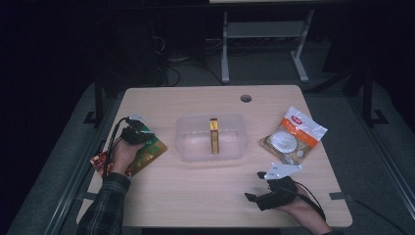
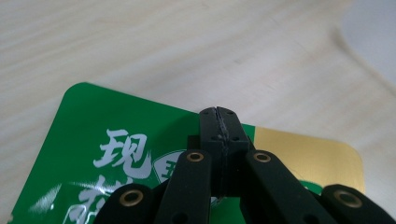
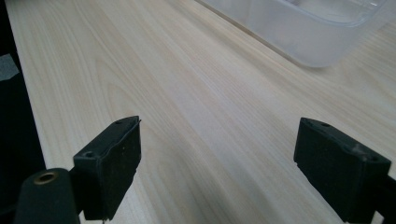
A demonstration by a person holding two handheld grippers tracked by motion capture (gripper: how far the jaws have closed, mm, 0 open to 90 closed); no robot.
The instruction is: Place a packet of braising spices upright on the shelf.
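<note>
Left gripper [image 2: 219, 114] clamped, probably pinching the green packet [image 2: 116, 154] to lift toward the bin [image 1: 210, 138]. Right gripper [image 3: 217, 172] idle, jaws wide, nothing between.

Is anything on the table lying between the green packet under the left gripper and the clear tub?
Nothing visible. The green packet lies left of the clear tub, with bare table between them. The left gripper is shut at the packet's edge.
</note>
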